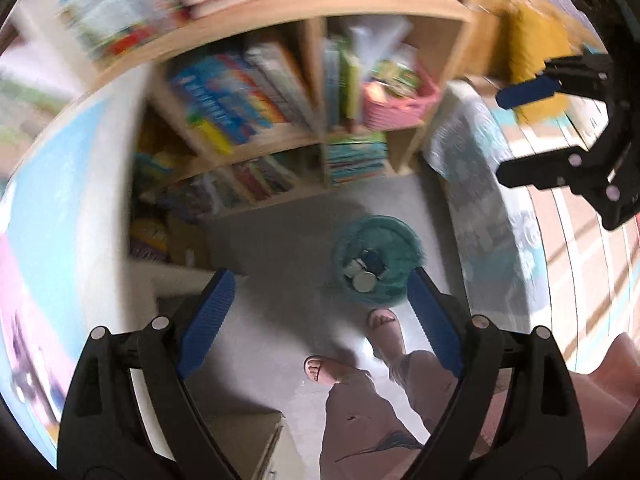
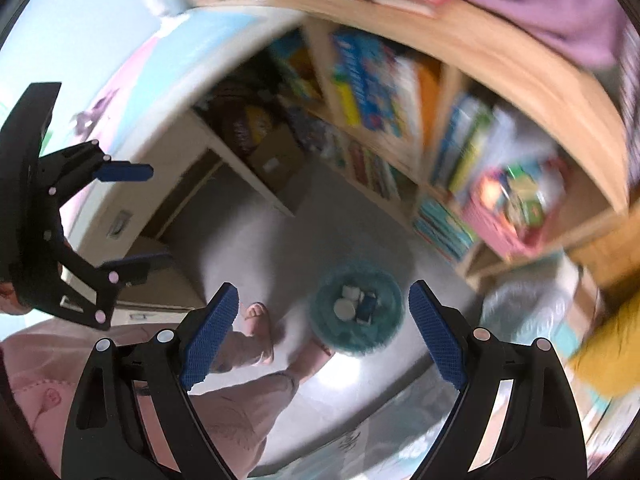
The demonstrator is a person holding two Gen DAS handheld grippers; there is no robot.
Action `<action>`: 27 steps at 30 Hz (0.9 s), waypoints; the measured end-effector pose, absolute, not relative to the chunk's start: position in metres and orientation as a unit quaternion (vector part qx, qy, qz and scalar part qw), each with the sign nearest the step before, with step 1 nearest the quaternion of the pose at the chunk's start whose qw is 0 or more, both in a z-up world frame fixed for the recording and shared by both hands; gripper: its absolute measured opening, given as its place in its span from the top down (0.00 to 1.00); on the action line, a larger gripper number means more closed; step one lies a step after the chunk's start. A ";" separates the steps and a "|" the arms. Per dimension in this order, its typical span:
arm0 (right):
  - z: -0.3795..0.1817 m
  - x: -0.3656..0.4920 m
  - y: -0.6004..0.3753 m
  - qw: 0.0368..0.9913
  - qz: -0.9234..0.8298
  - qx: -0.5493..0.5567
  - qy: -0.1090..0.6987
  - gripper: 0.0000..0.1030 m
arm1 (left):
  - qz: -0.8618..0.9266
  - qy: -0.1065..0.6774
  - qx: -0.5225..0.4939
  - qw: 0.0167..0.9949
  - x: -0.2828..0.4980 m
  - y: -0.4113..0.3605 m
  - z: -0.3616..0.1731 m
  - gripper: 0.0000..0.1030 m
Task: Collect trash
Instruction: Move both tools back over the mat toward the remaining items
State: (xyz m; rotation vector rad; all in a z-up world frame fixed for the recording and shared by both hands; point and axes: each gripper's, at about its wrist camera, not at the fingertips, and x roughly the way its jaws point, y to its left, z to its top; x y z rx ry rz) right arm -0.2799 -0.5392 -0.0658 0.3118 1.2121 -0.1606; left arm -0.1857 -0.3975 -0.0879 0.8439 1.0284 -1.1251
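Both wrist cameras look steeply down from high above the floor (image 1: 280,240); each frames the teal bin (image 1: 376,260) and bookshelf (image 1: 320,0) beyond, with the other gripper at frame edge.

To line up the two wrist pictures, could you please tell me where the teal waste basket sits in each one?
Left wrist view: the teal waste basket stands on the floor right of centre, just above the person's feet, with pieces of trash inside.
Right wrist view: the basket is low and slightly right of centre, between the open tongs' blue pads.
Shared landmark: the wooden bookshelf behind it.
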 end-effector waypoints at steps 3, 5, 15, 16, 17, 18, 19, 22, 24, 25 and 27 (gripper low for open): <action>-0.054 -0.243 -0.516 0.819 -0.031 0.110 0.563 0.16 | -0.456 0.460 0.345 0.679 -0.156 -0.360 -0.075 0.17; -0.047 -0.212 -0.495 0.825 0.002 0.082 0.559 0.16 | -0.429 0.463 0.327 0.703 -0.135 -0.336 -0.066 0.17; -0.021 -0.080 -0.372 0.827 0.151 -0.039 0.540 0.16 | -0.278 0.491 0.259 0.784 -0.049 -0.193 -0.044 0.16; -0.020 -0.072 -0.362 0.826 0.161 -0.047 0.538 0.16 | -0.267 0.495 0.253 0.787 -0.044 -0.183 -0.044 0.16; -0.018 -0.059 -0.344 0.824 0.175 -0.062 0.535 0.16 | -0.250 0.501 0.244 0.792 -0.037 -0.165 -0.045 0.16; -0.019 -0.051 -0.334 0.822 0.184 -0.069 0.534 0.16 | -0.242 0.504 0.240 0.794 -0.033 -0.155 -0.046 0.16; -0.018 -0.041 -0.320 0.819 0.198 -0.078 0.533 0.16 | -0.227 0.509 0.233 0.797 -0.028 -0.140 -0.048 0.16; -0.021 -0.017 -0.280 0.809 0.230 -0.110 0.530 0.16 | -0.205 0.520 0.211 0.802 -0.018 -0.108 -0.049 0.16; -0.023 -0.001 -0.254 0.800 0.252 -0.131 0.528 0.16 | -0.188 0.526 0.194 0.806 -0.012 -0.087 -0.050 0.14; -0.023 0.005 -0.245 0.797 0.260 -0.137 0.527 0.16 | -0.182 0.529 0.187 0.807 -0.010 -0.077 -0.050 0.13; -0.023 0.021 -0.226 0.789 0.280 -0.152 0.525 0.16 | -0.173 0.536 0.168 0.809 -0.004 -0.061 -0.052 0.11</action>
